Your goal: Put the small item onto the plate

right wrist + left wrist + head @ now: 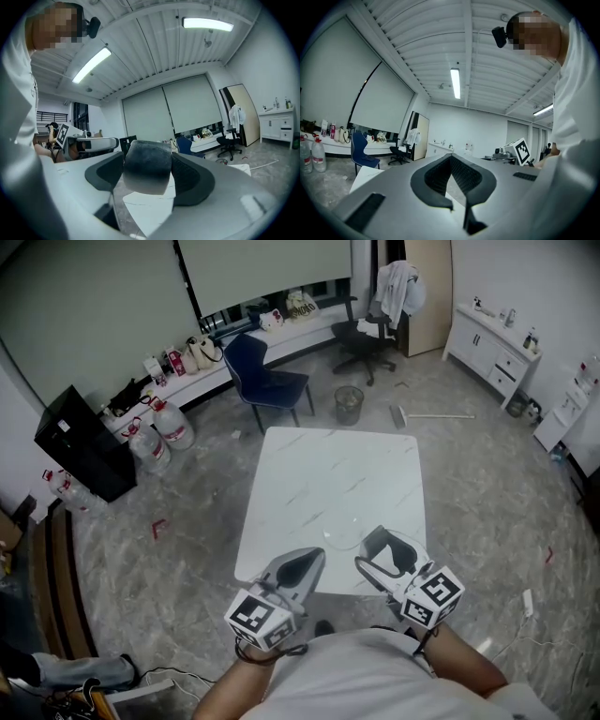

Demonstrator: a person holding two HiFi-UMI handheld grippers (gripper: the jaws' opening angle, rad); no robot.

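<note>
A small grey block (146,168) sits clamped between the dark pads of my right gripper (147,152), held up in the air. In the head view that right gripper (380,546) hovers over the near edge of the white marble table (333,479). A clear glass plate (342,541) lies faintly visible on the table just left of it. My left gripper (317,559) hangs at the table's near edge, left of the plate. In the left gripper view its pads (440,176) meet at the tips of the left gripper (451,157), with nothing between them.
A blue chair (267,376) stands beyond the table's far edge, with a wire bin (349,404) and a black office chair (370,334) behind it. Water bottles (159,432) and a black cabinet (84,442) are at the left, a white cabinet (492,352) at the right.
</note>
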